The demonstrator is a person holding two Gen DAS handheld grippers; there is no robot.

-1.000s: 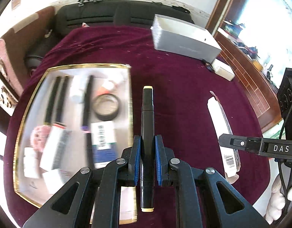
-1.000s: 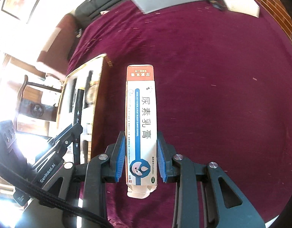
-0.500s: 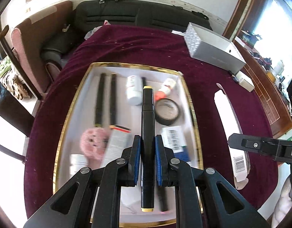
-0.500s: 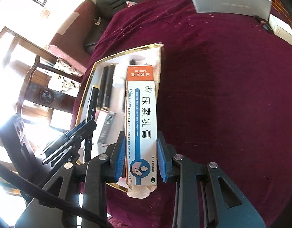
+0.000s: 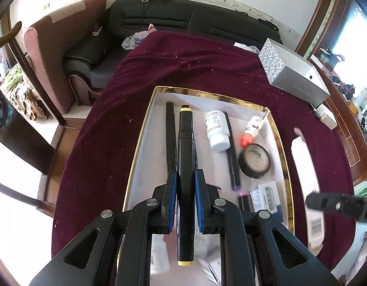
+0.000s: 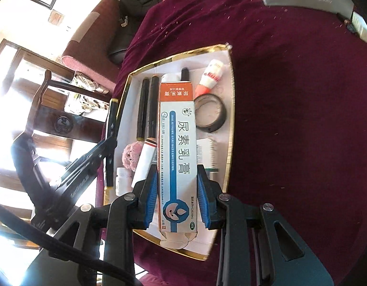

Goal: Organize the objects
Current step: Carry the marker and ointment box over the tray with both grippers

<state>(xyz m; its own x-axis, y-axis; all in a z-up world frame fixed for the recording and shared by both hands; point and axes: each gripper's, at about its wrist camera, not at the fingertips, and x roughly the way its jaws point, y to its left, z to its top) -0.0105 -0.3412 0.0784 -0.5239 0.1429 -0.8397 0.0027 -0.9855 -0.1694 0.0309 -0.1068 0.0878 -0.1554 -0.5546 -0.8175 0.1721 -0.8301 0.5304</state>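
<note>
My left gripper (image 5: 185,186) is shut on a black marker (image 5: 185,147) with yellow ends, held over the left part of the gold-rimmed white tray (image 5: 145,128). My right gripper (image 6: 177,186) is shut on a long white, blue and orange ointment box (image 6: 177,147), held over the same tray (image 6: 227,143). The tray holds black pens (image 6: 145,104), a white bottle (image 5: 216,131), a glue tube with an orange cap (image 6: 208,78), a black tape roll (image 6: 210,112), a pink puff (image 6: 131,155) and small boxes. The left gripper also shows in the right wrist view (image 6: 97,152).
The tray lies on a round table with a maroon cloth (image 5: 207,57). A long grey box (image 5: 293,74) and a small white box (image 5: 327,116) lie at the far right. A black sofa (image 5: 159,23) and a dark wooden chair (image 6: 40,109) stand beyond the table's edge.
Both grippers have moved left over the tray with their objects still held. The marker went from the cloth beside the tray to above its left part; the box now hangs over the tray.
</note>
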